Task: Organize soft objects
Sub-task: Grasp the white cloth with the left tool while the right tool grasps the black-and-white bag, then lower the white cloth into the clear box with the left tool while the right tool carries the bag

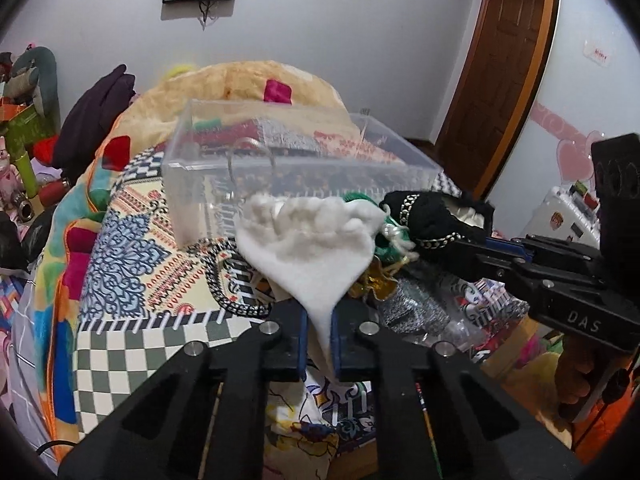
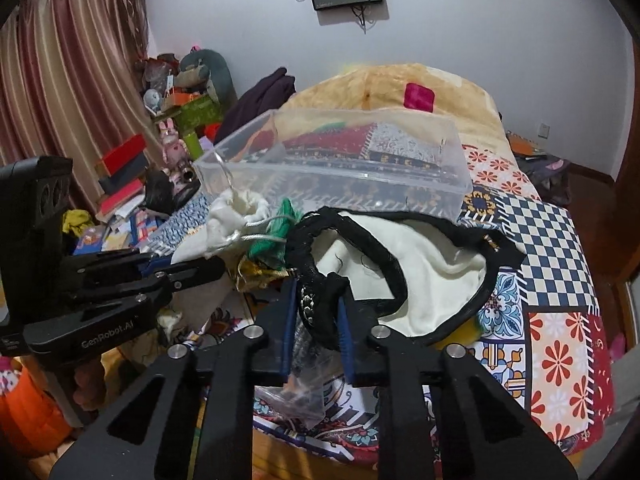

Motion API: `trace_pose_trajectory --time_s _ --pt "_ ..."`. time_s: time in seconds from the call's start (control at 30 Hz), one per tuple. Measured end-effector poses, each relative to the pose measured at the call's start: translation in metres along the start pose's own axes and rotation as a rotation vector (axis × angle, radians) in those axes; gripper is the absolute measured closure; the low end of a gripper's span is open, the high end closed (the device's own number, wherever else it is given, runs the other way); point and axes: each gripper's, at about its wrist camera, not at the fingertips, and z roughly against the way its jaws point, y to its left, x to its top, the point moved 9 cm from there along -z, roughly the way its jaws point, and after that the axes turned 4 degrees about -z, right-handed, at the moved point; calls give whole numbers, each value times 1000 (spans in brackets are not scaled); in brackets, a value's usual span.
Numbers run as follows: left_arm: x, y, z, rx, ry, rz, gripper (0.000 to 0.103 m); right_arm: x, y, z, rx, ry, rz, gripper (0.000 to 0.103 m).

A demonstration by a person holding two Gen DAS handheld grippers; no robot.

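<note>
My left gripper is shut on a white fleece drawstring pouch, held just in front of a clear plastic box on the bed. It also shows in the right wrist view. My right gripper is shut on the black trimmed rim of a black hat with cream lining, lifted near the box. The hat shows in the left wrist view to the right of the pouch. A green yarn item and a gold shiny piece lie between them.
The bed has a patchwork quilt and a yellow blanket behind the box. A clear plastic bag lies under my right gripper. Clutter and boxes stand left of the bed. A wooden door is at the right.
</note>
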Motion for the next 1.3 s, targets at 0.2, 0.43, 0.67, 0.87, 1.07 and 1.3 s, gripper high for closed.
trace_pose_trajectory --time_s 0.2,0.43,0.67,0.87,1.07,1.3 --pt "21 9 26 21 -75 14 98 20 2 19 -1 -83 -18 90" --pt "50 22 51 60 -169 2 98 49 6 41 -17 -174 -9 90" --pt "88 31 69 73 -253 6 98 91 8 58 -43 -293 25 90" --pt "117 42 59 93 -266 5 98 122 9 56 -63 -350 46 90" --pt "133 53 27 104 -215 12 98 135 10 32 -88 -337 68 90" --pt "131 65 -23 86 -101 42 98 127 4 -13 -104 -241 83 90"
